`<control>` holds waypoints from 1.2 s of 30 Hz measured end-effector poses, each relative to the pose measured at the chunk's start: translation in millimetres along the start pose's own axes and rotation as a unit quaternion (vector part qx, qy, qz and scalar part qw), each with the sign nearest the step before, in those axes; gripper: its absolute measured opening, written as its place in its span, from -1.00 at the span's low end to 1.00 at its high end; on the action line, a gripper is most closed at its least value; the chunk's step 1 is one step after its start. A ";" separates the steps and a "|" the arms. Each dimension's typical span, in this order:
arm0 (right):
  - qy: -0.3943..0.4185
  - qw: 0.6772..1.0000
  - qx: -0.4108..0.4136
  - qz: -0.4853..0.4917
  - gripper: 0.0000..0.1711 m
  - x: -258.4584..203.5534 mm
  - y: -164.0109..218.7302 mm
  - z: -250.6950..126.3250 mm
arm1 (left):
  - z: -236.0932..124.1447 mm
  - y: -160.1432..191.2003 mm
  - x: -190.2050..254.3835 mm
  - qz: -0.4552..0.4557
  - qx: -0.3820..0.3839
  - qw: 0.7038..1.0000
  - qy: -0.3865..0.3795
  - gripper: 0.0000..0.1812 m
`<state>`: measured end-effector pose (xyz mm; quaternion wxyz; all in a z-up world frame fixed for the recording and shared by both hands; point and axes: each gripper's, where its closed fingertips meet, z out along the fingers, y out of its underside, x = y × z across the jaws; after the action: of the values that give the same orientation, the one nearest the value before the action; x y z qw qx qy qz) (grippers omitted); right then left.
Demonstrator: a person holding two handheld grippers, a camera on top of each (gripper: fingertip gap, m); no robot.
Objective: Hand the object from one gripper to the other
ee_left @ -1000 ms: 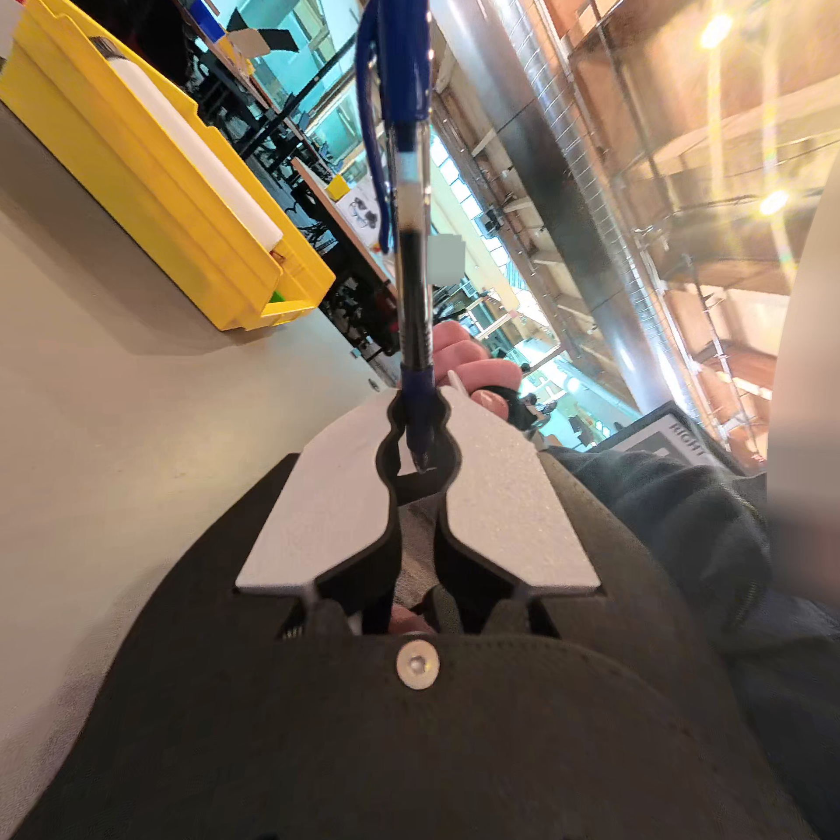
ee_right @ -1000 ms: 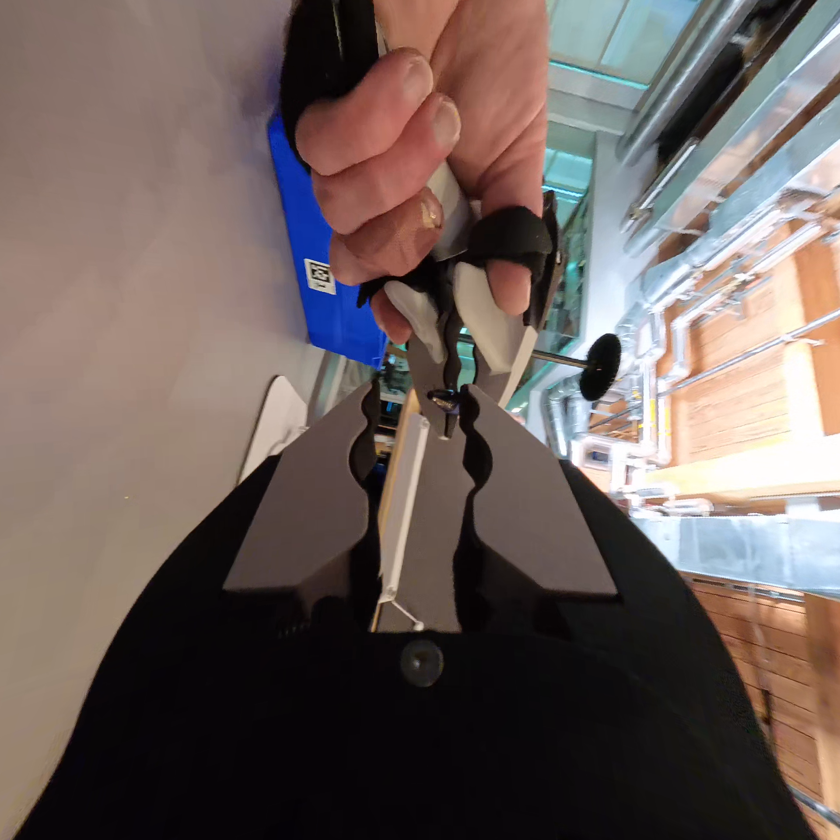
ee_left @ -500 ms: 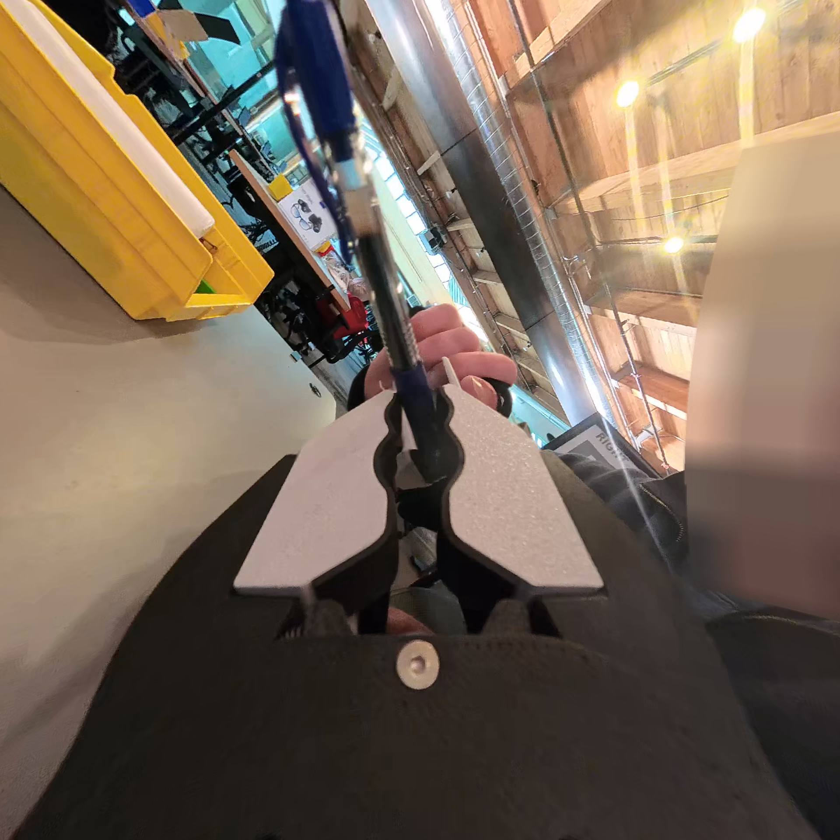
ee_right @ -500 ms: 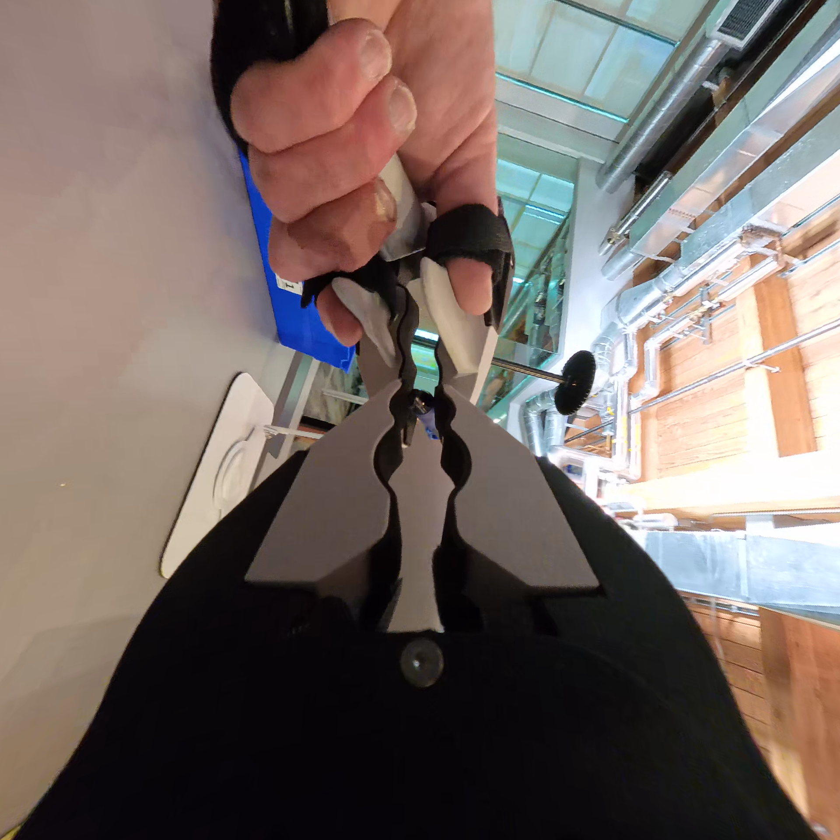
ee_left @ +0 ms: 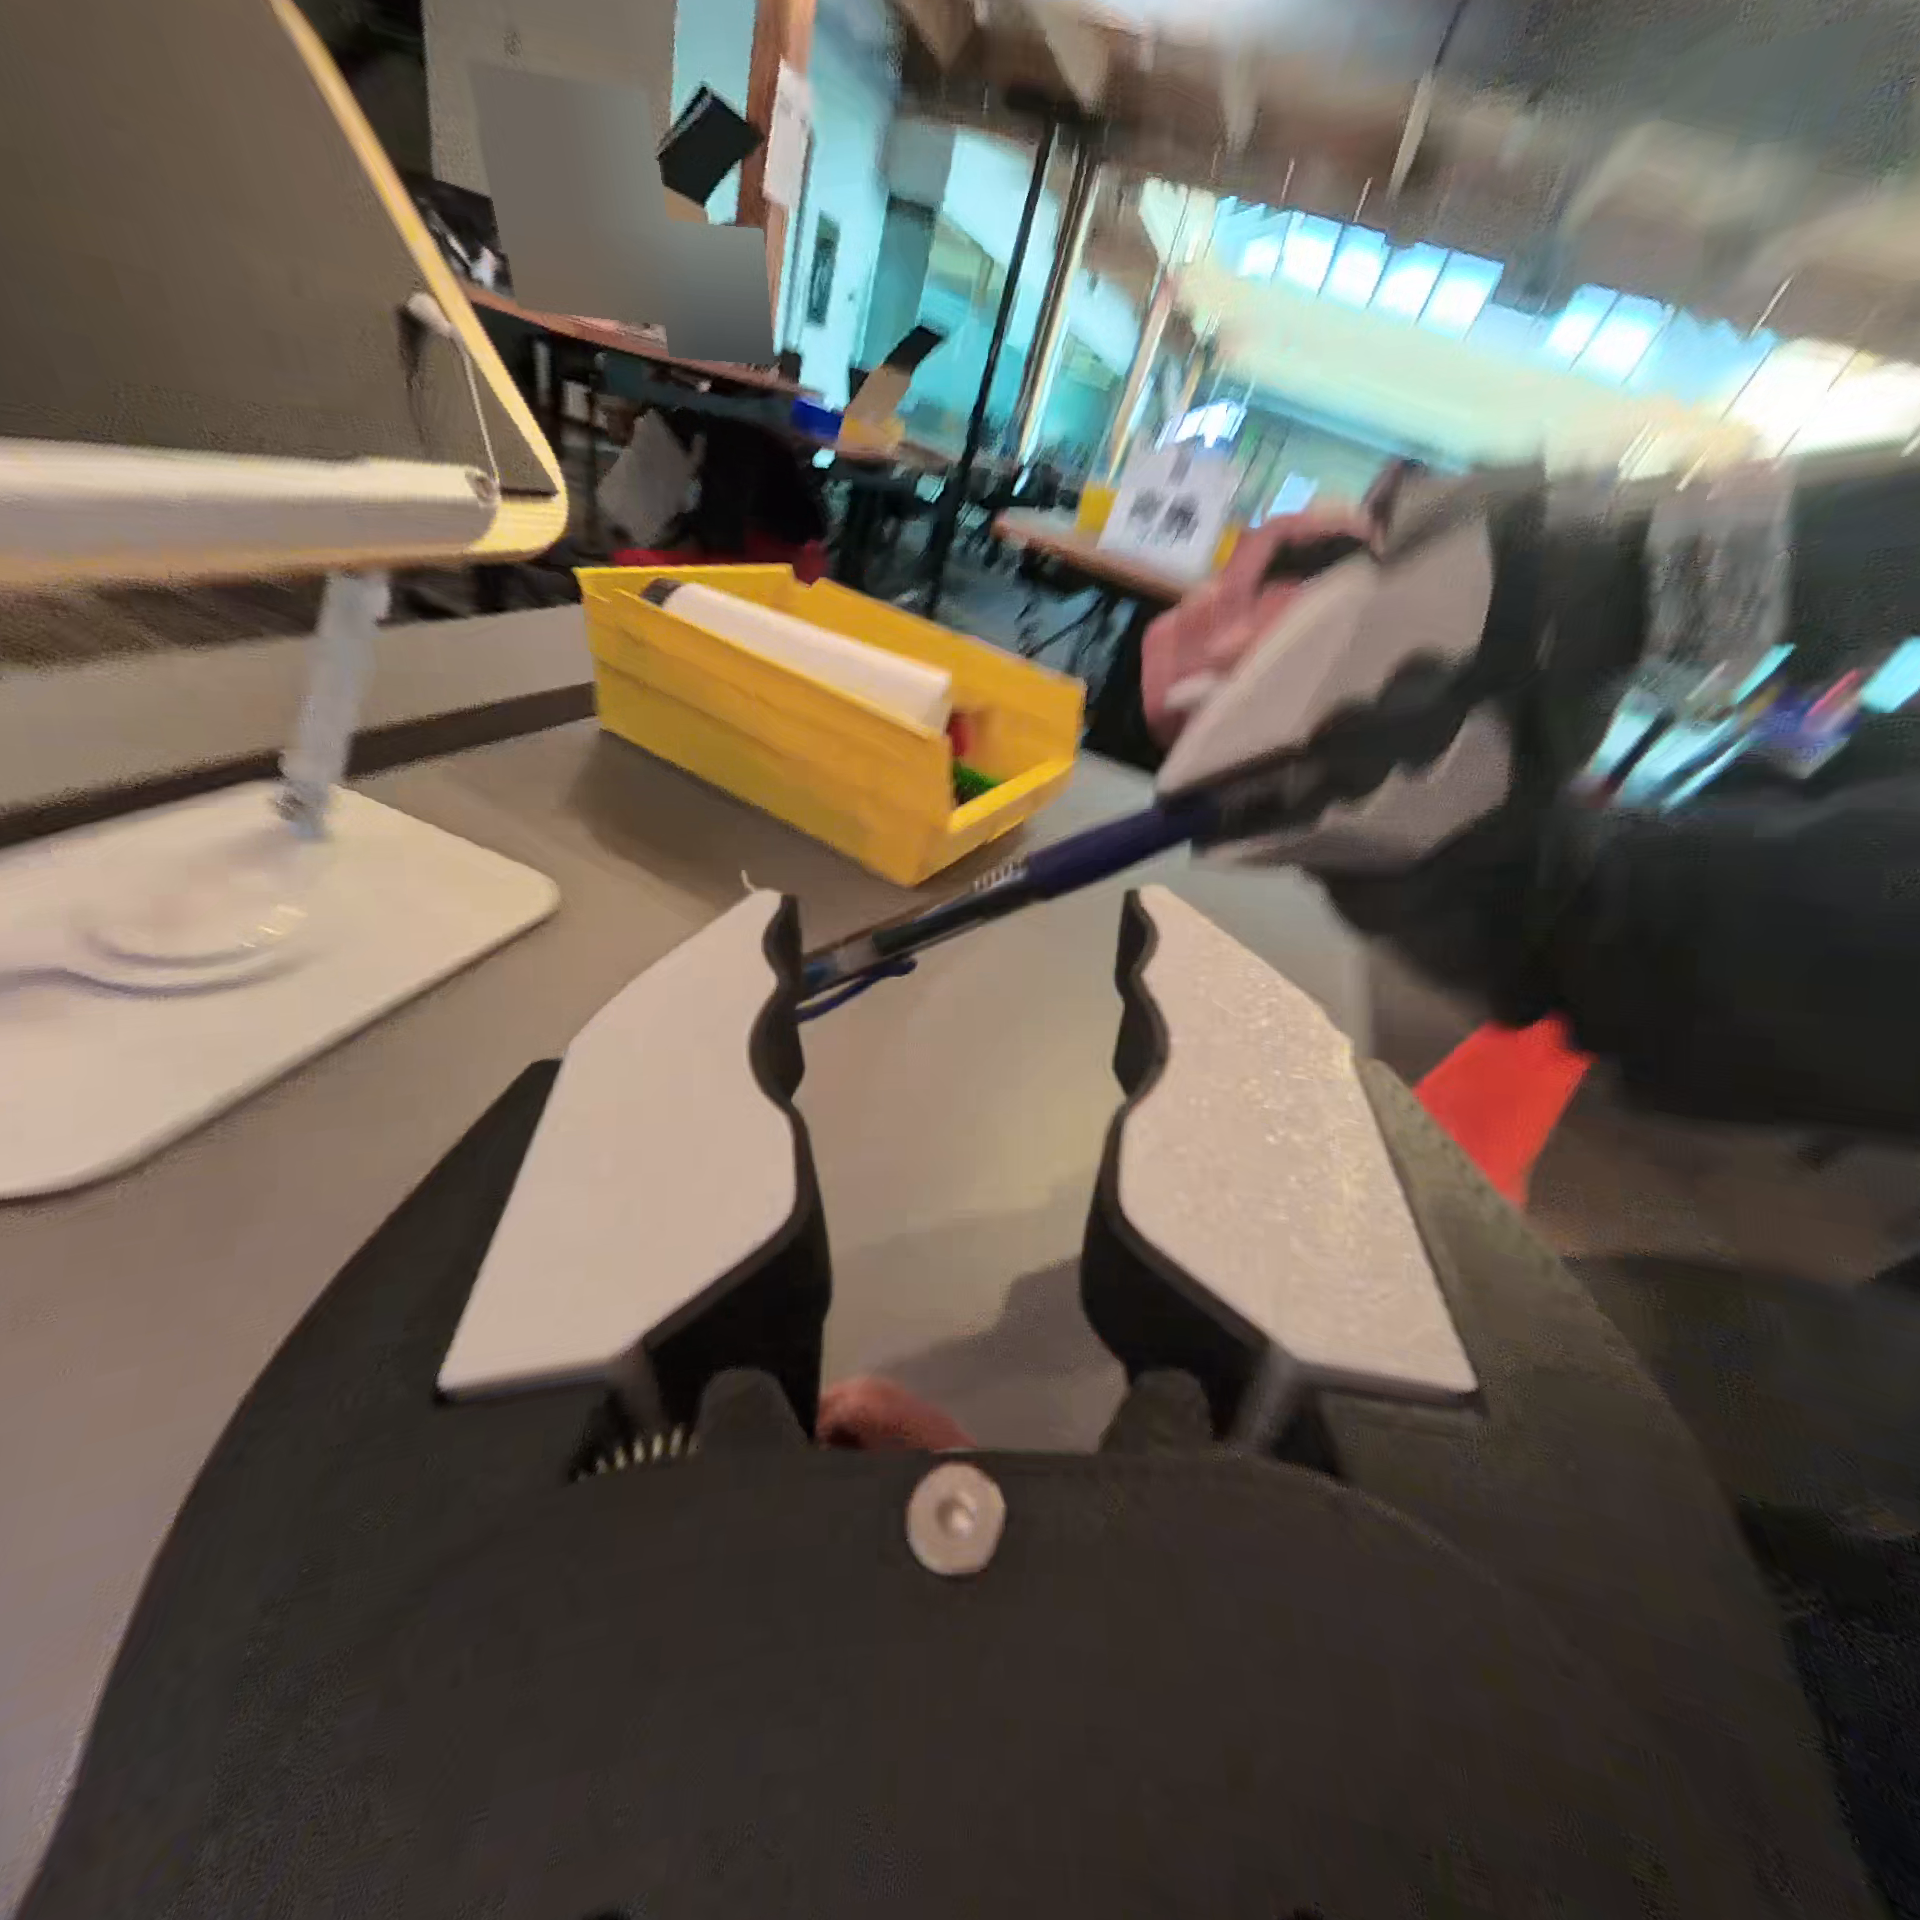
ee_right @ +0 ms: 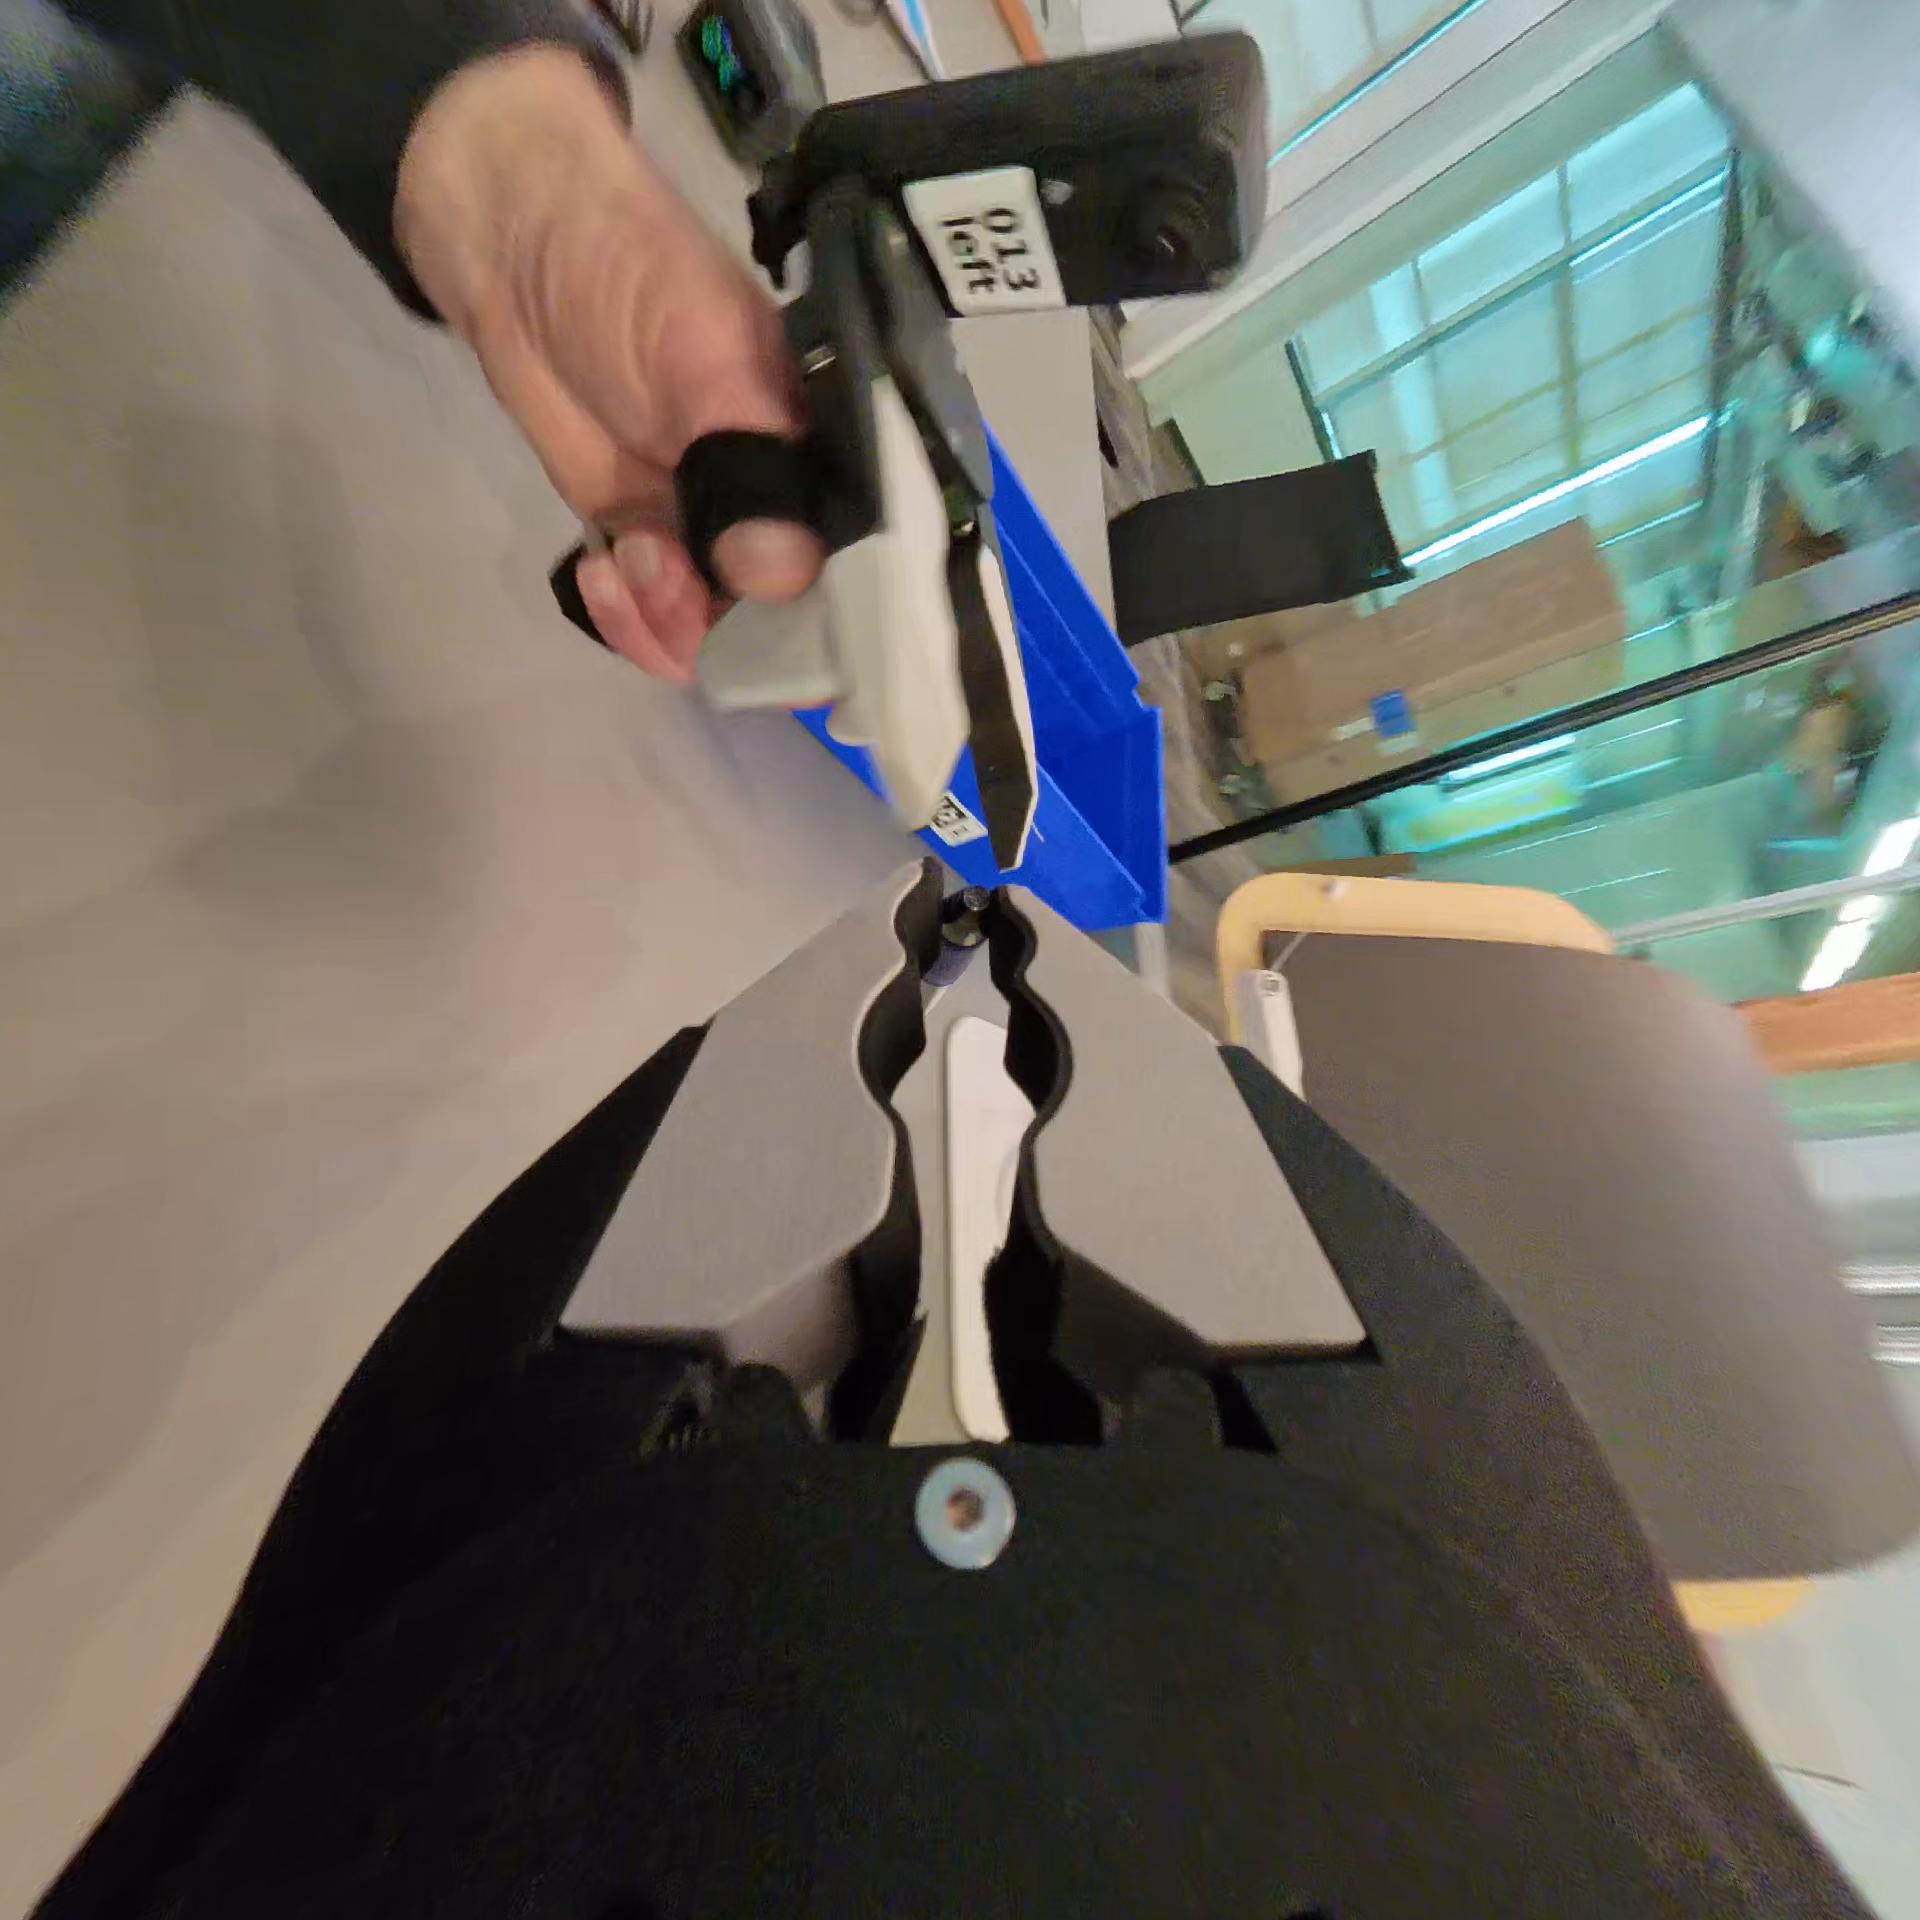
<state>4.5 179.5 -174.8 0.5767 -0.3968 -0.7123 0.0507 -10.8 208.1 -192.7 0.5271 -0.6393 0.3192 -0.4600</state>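
Pen handover, both wrist views.

Left wrist view: yellow bin (ee_left: pixel 831 717) holds a white roll (ee_left: pixel 800 644); left gripper (ee_left: pixel 951 935) spread, released; pen (ee_left: pixel 997 909) held by the right gripper (ee_left: pixel 1236 790), apparently grazing one finger. Right wrist view: right gripper (ee_right: pixel 961 914) clenched on the pen (ee_right: pixel 954 951); blue bin (ee_right: pixel 1081 769) behind, contents hidden.

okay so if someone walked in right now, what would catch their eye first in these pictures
Probably the blue pen, pinched in the right claw and sticking out in front of the left claw, which gapes open. Next, the yellow bin on the grey table beyond, and the blue bin behind the left claw.
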 end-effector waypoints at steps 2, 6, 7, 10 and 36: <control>-0.040 0.995 0.017 0.086 -0.94 2.5 -0.2 0.7 | 5.4 9.4 3.5 0.104 -0.042 0.993 -0.026 -0.29; -0.090 0.970 0.064 0.216 -0.94 14.6 -6.8 -1.8 | 19.4 24.1 8.9 0.229 -0.097 0.968 -0.039 -0.38; -0.093 0.966 0.074 0.229 -0.94 17.8 -8.9 -2.9 | 22.2 27.7 7.6 0.253 -0.108 0.960 -0.046 -0.45; -0.118 0.955 0.079 0.262 -0.94 17.8 -10.9 -2.8 | 26.9 33.4 6.9 0.289 -0.113 0.949 -0.049 -0.86; 0.243 0.946 -0.098 -0.189 -0.55 -8.2 21.4 34.6 | 17.7 -21.3 -7.7 -0.381 0.137 0.908 0.105 -0.87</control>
<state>-14.4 202.2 -204.0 0.6898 -0.3099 -0.6136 -0.2272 1.1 226.9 -174.4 0.3576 -0.5821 0.0383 -0.7292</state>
